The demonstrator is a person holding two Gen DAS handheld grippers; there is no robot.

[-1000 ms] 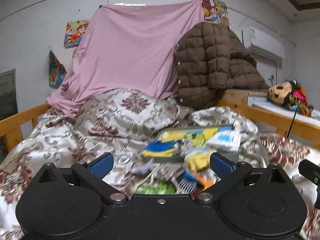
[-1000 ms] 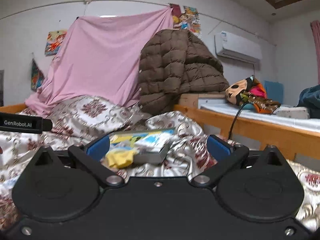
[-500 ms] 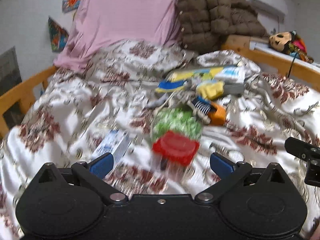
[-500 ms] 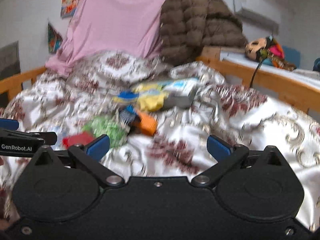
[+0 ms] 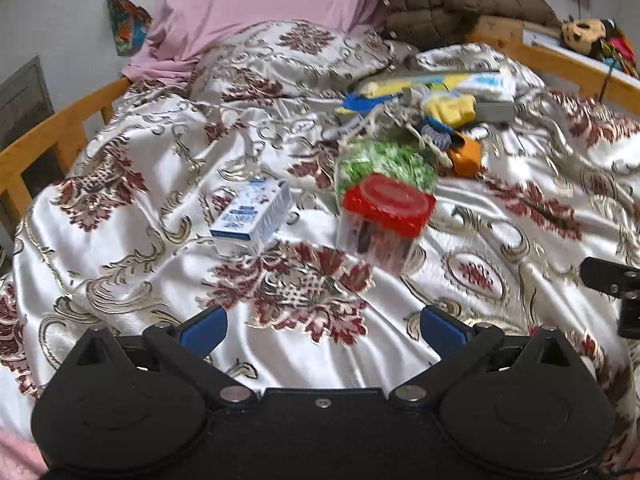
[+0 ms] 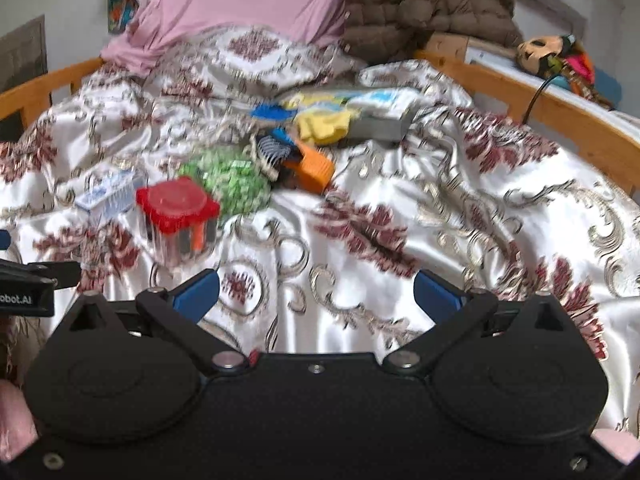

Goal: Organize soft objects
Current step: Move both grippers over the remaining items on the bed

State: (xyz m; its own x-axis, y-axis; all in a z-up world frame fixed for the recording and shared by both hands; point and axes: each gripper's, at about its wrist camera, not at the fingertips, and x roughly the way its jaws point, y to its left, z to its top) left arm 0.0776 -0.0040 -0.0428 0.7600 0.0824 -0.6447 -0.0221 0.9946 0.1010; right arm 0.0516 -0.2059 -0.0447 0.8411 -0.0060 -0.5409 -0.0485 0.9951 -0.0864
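Hovering over the quilt (image 5: 472,240), you hold both grippers spread wide with nothing in either.

Your left gripper (image 5: 323,326) and right gripper (image 6: 316,294) each show blue fingertips far apart above the patterned satin, gripping nothing. The soft things lie ahead in a loose heap: a green bundle (image 5: 384,164) sits just behind the red-lidded jar (image 5: 386,216), touching it as far as you can see, and a yellow cloth (image 6: 324,128) rests further back against a grey box (image 6: 380,126). An orange block (image 6: 314,168) lies beside the green bundle (its dark bristly neighbour is too blurred to name). A blue-and-white carton (image 5: 256,216) lies on its side left of the jar, apart from it.
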